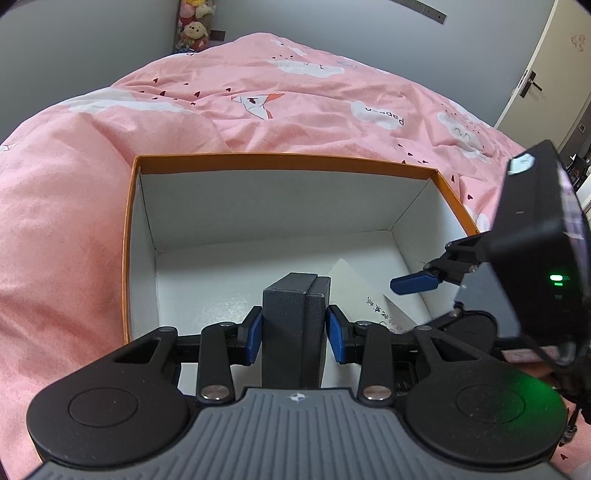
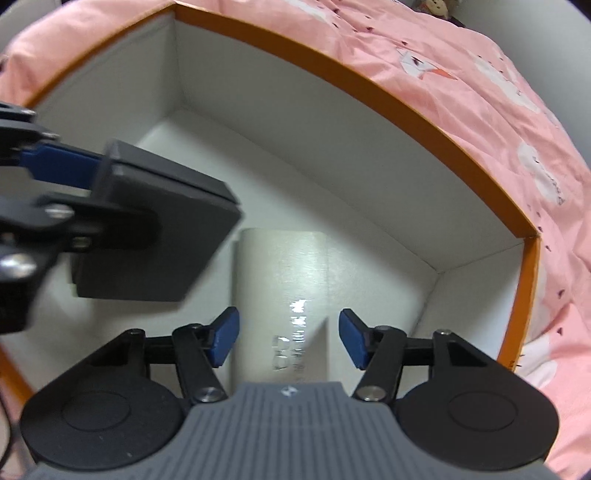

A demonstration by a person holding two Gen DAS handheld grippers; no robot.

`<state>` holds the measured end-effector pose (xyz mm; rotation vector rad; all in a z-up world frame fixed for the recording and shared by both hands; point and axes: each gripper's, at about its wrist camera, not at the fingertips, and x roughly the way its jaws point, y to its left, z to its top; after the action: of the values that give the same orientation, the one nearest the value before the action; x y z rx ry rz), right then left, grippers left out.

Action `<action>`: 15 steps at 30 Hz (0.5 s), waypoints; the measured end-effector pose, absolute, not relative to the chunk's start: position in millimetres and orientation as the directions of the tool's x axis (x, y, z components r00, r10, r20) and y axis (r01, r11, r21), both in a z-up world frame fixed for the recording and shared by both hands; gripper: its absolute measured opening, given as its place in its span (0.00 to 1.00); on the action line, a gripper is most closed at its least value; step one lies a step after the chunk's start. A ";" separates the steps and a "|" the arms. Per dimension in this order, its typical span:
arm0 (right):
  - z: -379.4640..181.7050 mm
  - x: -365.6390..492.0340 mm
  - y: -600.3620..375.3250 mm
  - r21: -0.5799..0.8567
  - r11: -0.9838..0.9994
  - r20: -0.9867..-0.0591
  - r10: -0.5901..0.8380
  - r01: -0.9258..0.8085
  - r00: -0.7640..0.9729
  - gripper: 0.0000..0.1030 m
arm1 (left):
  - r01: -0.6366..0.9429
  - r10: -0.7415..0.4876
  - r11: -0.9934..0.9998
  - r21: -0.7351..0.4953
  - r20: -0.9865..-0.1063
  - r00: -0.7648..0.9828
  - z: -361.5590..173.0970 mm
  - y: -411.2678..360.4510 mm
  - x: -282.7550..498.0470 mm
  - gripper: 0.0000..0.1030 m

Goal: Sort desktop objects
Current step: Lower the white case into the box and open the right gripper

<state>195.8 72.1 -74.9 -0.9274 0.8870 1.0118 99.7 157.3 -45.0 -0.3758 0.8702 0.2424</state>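
An orange-rimmed cardboard box [image 1: 280, 162] with a white inside sits on a bed. My left gripper [image 1: 294, 334] is shut on a dark grey textured case [image 1: 291, 306], held upright just above the box floor. The right wrist view has that case [image 2: 155, 236] at the left, clamped by a blue left pad [image 2: 55, 166]. A flat white packet [image 2: 280, 273] with silver print lies on the box floor. My right gripper [image 2: 289, 338] hangs open above it, its pads clear of the packet's edges. In the left wrist view the packet [image 1: 354, 284] lies right of the case.
A pink duvet [image 1: 258, 92] with cloud prints surrounds the box [image 2: 332, 77] on all sides. Plush toys [image 1: 192, 29] stand at the far wall and a door [image 1: 546, 74] is at the far right. Inside the box, the floor left of the case is bare.
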 end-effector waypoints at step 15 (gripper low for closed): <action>-72.5 225.7 47.5 -0.177 0.497 -0.916 0.232 -0.849 0.327 0.51 | -0.351 0.044 0.909 -0.225 -0.785 0.618 -48.1 156.8 100.4 0.41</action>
<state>225.7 47.5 -72.5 -0.7521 0.9877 0.8030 100.4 156.8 -48.1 -0.3781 0.8803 0.2339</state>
